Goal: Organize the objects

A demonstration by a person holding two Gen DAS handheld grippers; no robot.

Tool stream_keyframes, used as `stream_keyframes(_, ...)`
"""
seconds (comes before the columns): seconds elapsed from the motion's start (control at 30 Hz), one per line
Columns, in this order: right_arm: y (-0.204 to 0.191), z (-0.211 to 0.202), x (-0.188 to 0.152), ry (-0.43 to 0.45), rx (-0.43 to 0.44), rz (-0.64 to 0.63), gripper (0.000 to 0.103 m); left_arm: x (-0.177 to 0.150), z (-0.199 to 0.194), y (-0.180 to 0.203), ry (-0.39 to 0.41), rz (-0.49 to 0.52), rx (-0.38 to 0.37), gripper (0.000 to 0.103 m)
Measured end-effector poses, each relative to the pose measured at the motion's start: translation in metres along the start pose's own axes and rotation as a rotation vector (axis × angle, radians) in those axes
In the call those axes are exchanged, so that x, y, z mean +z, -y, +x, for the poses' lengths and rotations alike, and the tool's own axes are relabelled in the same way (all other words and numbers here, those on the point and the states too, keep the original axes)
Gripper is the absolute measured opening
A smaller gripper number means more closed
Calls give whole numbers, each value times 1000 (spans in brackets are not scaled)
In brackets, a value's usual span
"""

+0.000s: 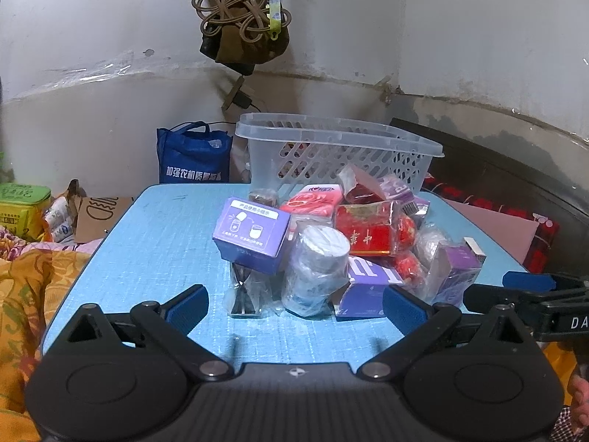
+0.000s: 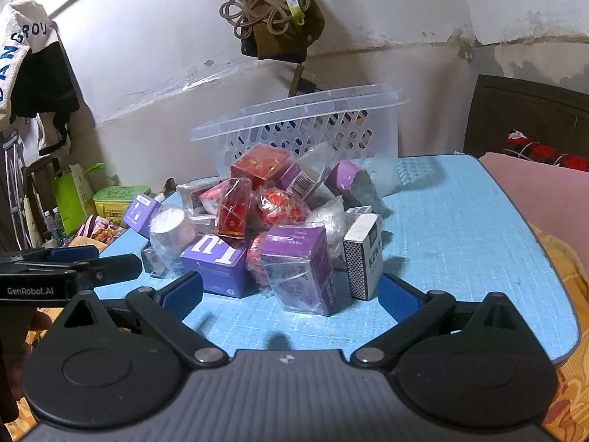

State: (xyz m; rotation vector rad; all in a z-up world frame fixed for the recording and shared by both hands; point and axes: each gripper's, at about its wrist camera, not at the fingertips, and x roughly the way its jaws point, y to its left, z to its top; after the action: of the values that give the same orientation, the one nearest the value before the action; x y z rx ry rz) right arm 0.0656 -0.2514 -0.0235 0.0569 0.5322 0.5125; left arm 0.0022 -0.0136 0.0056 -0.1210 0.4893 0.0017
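Left wrist view: left gripper spread wide and empty at bottom, pile of wrapped boxes heaped mid-frame on blue table, clear perforated basket behind, stained white wall above; right wrist view: right gripper likewise wide and empty, Kent matchbox upright at pile's right edge, cords hung at top centre.

Tabletop: light blue, fine woven-grid pattern. Basket: translucent white, perforated walls. Box: purple with white graphics. Box: red with gold lettering. Matchbox: white, black-dotted striking side. Bag: dark blue, white lettering. Tool pads: blue on black arms.
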Motion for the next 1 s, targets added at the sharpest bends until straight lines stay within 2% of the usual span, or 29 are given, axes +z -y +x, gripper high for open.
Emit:
stream_keyframes(0.3,2,-1,-1,9,-2,6,103,-3,-1,-5,8,-10,2,102)
stream_keyframes(0.6,20,-8,0,74,-15,42,102,6,-4,-27,72,-51,-15,100)
stream_keyframes(0.8,27,-11,1,106,-33,55,90,17,5,-38,89,-39,-19,97)
stream_keyframes(0.87,30,-13,2,118,-39,64,78,20,9,-42,98,-33,-19,97)
stream_keyframes(1.0,34,-12,3,118,-50,70,71,23,19,-46,96,-12,-27,95)
